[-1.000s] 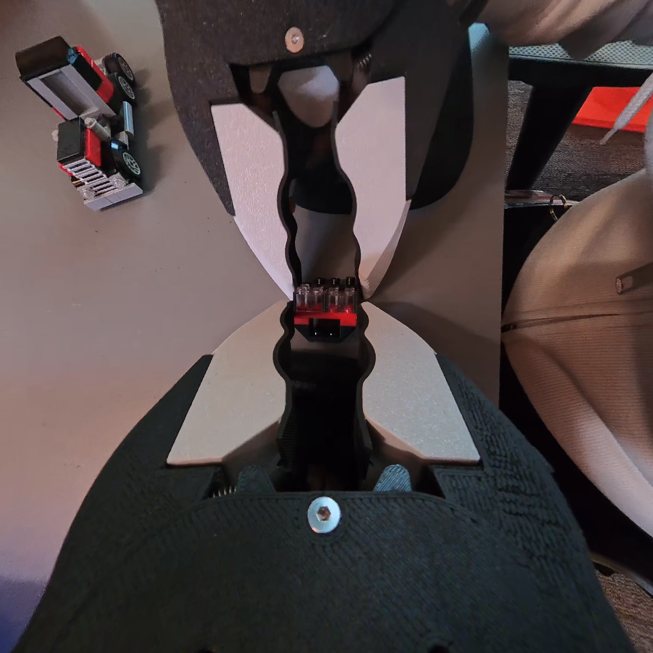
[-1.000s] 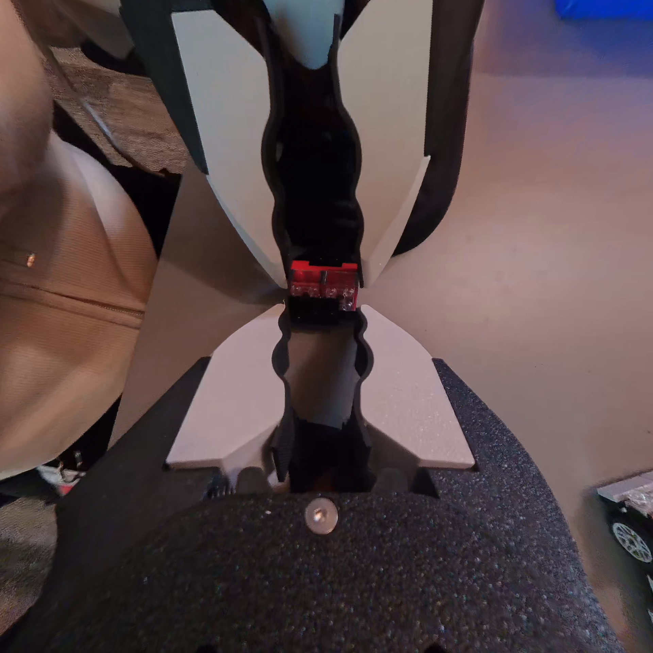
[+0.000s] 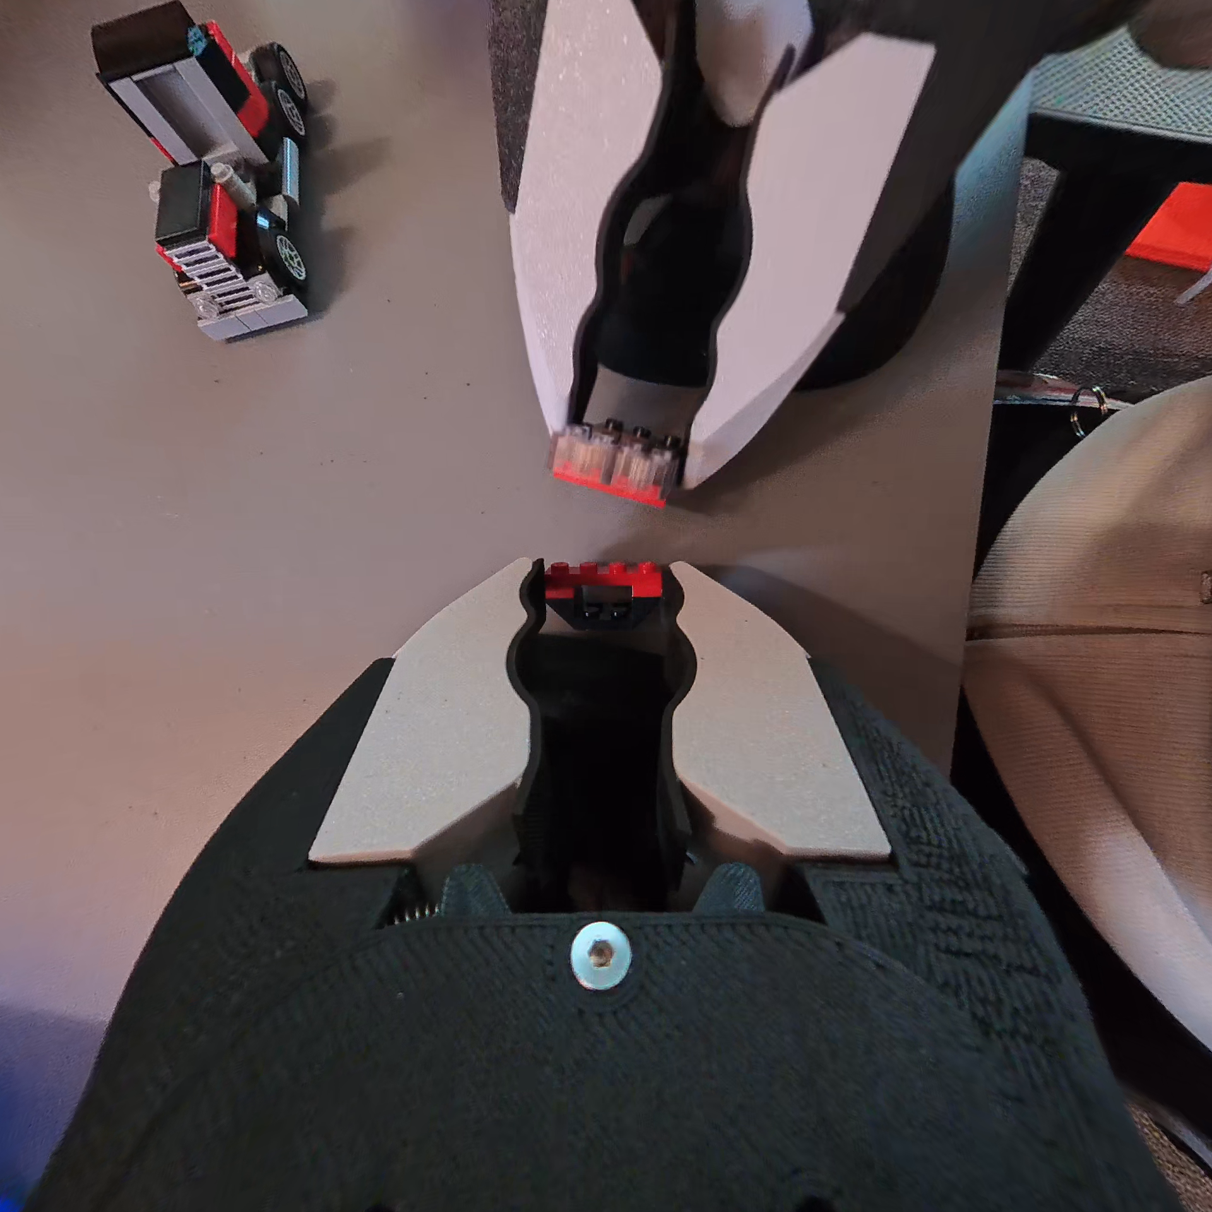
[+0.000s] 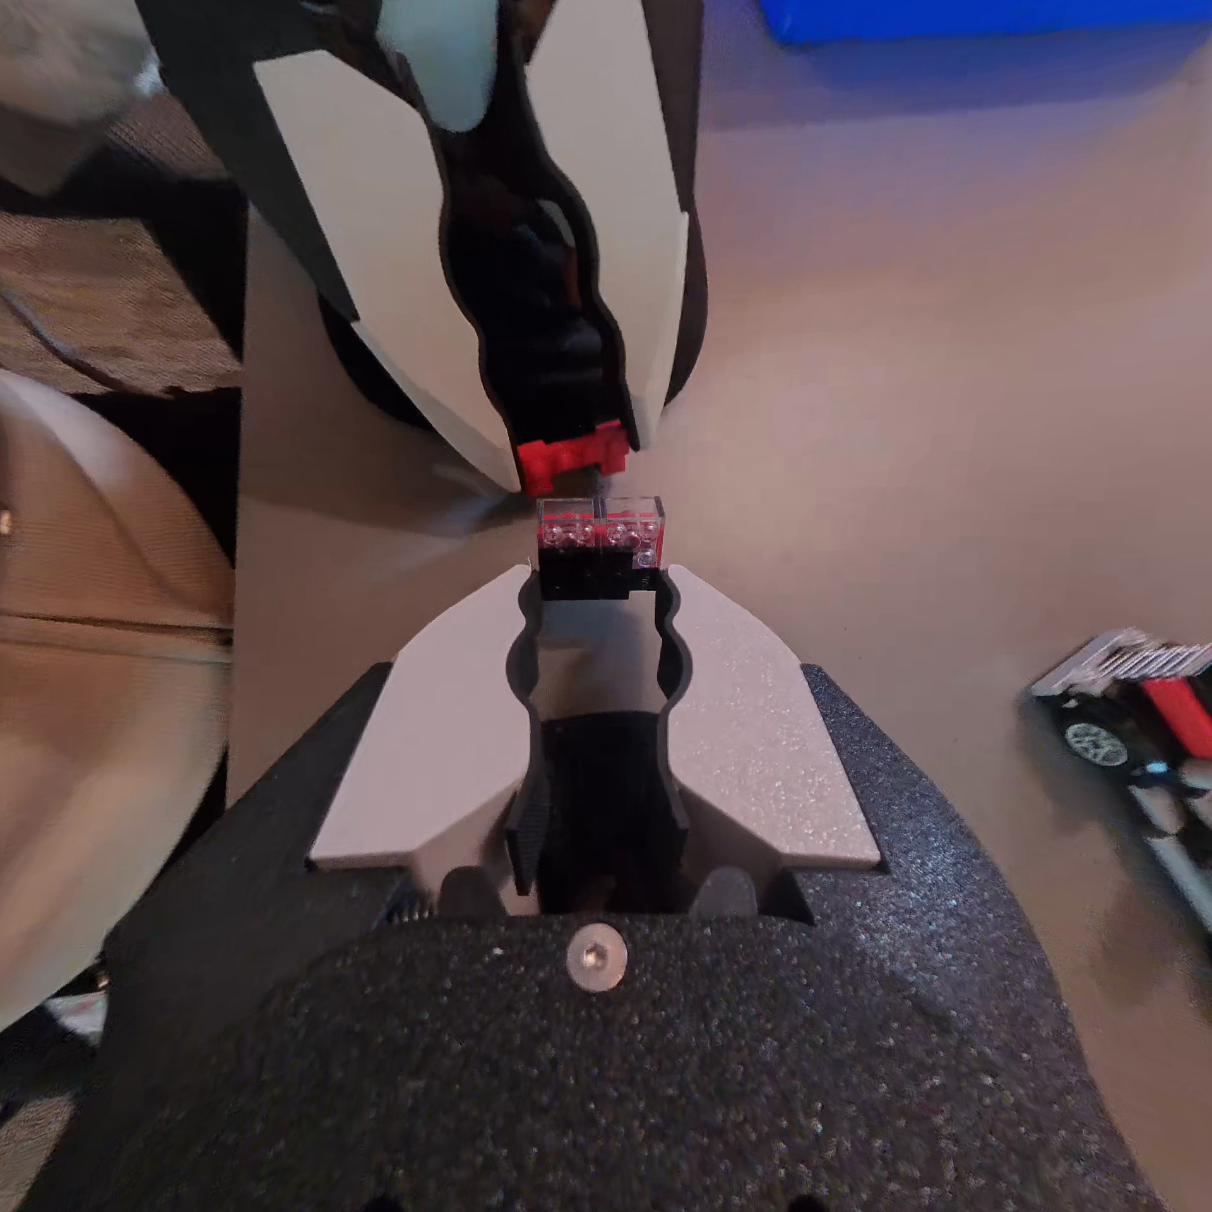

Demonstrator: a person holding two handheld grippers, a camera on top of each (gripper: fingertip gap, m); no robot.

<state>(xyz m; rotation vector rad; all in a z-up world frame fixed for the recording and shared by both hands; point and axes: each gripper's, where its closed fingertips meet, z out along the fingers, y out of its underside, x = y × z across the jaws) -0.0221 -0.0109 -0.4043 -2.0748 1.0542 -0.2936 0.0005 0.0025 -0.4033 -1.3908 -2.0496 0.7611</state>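
Note:
In the left wrist view, my left gripper [image 3: 606, 580] is shut on a small red plate with a black sloped brick under it [image 3: 603, 593]. My right gripper [image 3: 626, 426] faces it from above, a short gap away, shut on a stack of clear bricks with a red plate [image 3: 613, 465]. In the right wrist view, my right gripper [image 4: 600, 580] grips the black base of that clear-and-black stack [image 4: 600, 544]. The left gripper [image 4: 574, 433] with its red piece [image 4: 570, 456] hangs just beyond it. Both are held above the grey table [image 3: 328, 492].
A red, black and grey toy brick truck [image 3: 216, 177] lies at the far left; in the right wrist view it [image 4: 1141, 728] is at the right. A person's beige garment [image 3: 1082, 656] fills the right, past the table edge. A blue object [image 4: 984, 16] is at the far top. Left and right tips are no more than a few centimetres apart.
One second ago the two brick pieces were joined tip to tip between both grippers. Now they are pulled apart, and the right gripper has moved away and tilted with the clear stack.

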